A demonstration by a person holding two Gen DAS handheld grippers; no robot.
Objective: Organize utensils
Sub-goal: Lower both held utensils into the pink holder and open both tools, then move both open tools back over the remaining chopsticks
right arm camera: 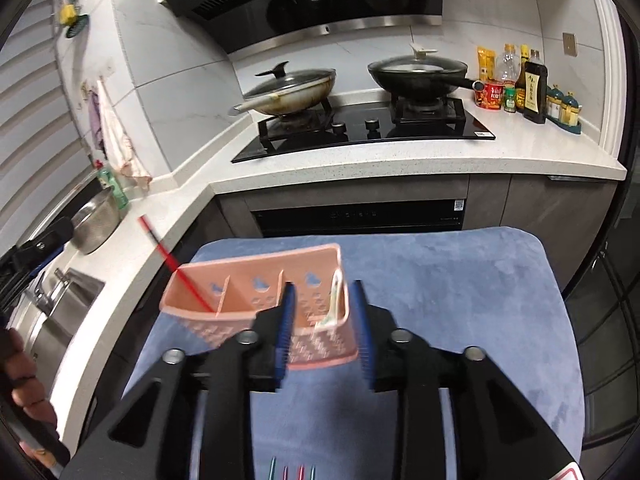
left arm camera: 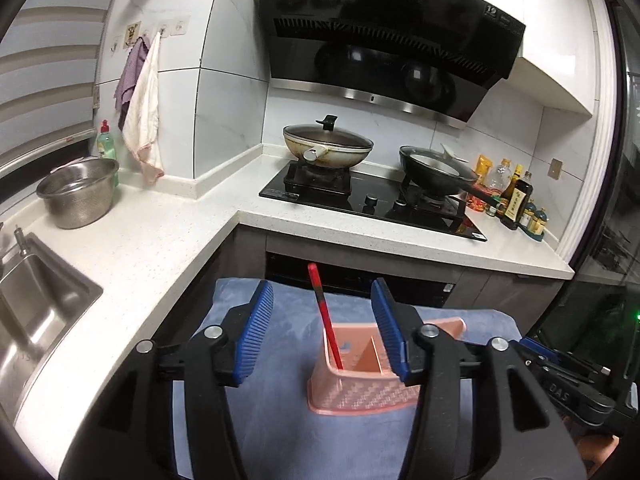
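Observation:
A pink utensil holder [left arm camera: 360, 384] with several compartments stands on a blue cloth [left arm camera: 280, 420]. A red chopstick [left arm camera: 325, 316] stands tilted in its left compartment. My left gripper [left arm camera: 322, 328] is open and empty, just above and behind the holder. In the right wrist view the holder [right arm camera: 240, 292] holds the red chopstick [right arm camera: 176, 266] at left and a pale utensil [right arm camera: 334, 304] at right. My right gripper [right arm camera: 324, 332] is open, its fingers on either side of the holder's right end wall, with the pale utensil between them.
A white counter [left arm camera: 160, 240] runs along the left with a steel sink [left arm camera: 36, 312] and a steel colander [left arm camera: 78, 194]. A stove [left arm camera: 372, 200] with two covered pans is behind. Bottles [left arm camera: 516, 200] stand at the back right. Coloured utensil tips [right arm camera: 292, 472] show at the bottom edge.

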